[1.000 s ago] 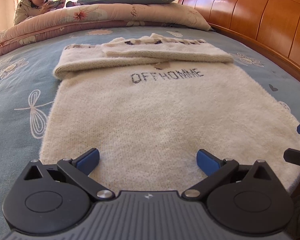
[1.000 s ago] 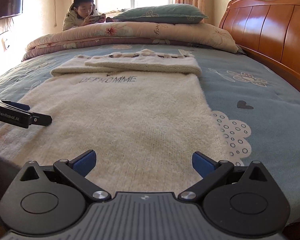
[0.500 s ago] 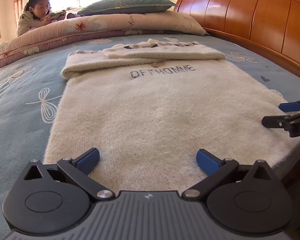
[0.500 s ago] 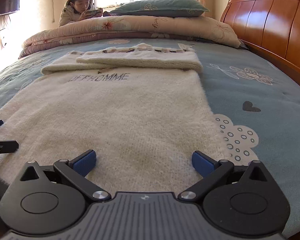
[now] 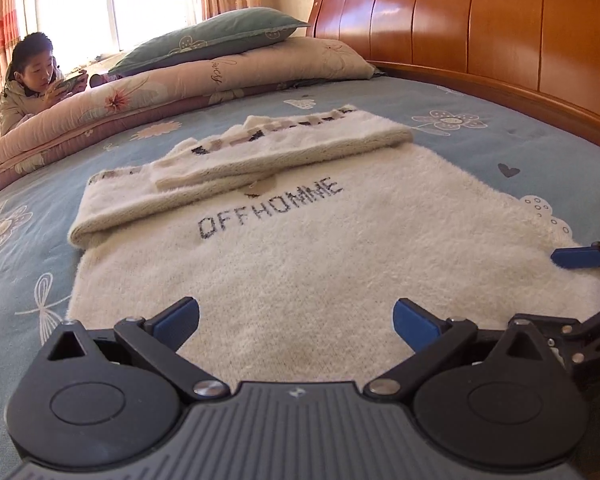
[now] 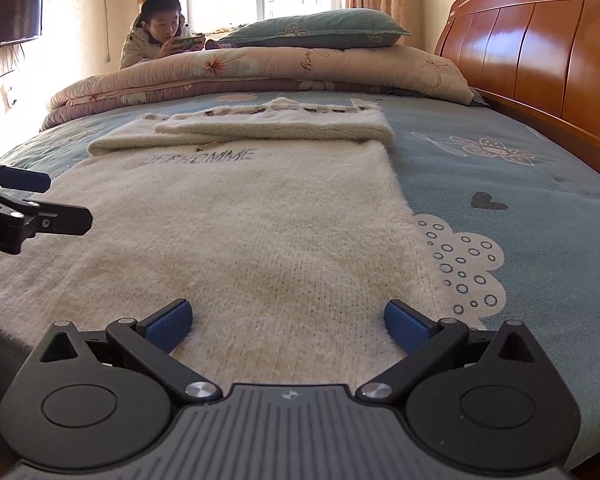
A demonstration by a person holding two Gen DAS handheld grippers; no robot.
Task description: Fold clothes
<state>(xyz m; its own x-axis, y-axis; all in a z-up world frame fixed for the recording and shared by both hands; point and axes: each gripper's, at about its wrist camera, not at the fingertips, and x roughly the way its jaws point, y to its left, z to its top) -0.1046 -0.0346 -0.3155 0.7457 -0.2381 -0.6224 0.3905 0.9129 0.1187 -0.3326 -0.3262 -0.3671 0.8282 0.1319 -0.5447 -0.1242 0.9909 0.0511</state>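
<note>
A cream fuzzy sweater [image 5: 300, 248] lies flat on the bed, lettering "OFFHOMME" across it and its sleeves folded over the far end [image 5: 268, 152]. My left gripper [image 5: 296, 320] hovers open over the sweater's near hem, nothing between its blue pads. The right gripper's fingers [image 5: 576, 258] show at the right edge of the left wrist view. In the right wrist view the same sweater [image 6: 240, 232] spreads ahead, and my right gripper [image 6: 288, 320] is open above its near right hem. The left gripper's fingers [image 6: 36, 216] poke in from the left.
The sweater rests on a blue patterned bedsheet [image 6: 520, 208]. A wooden headboard [image 5: 500, 40] runs along the right. Rolled quilts [image 6: 260, 72] and a green pillow [image 6: 320, 30] lie at the far end, where a person [image 6: 160, 32] leans holding a phone. A TV [image 6: 8, 16] hangs on the left wall.
Both grippers dipped towards the near hem and shifted view; the left one has tilted and swung left, and each gripper's fingers now show closer in the other's view. Both stay open.
</note>
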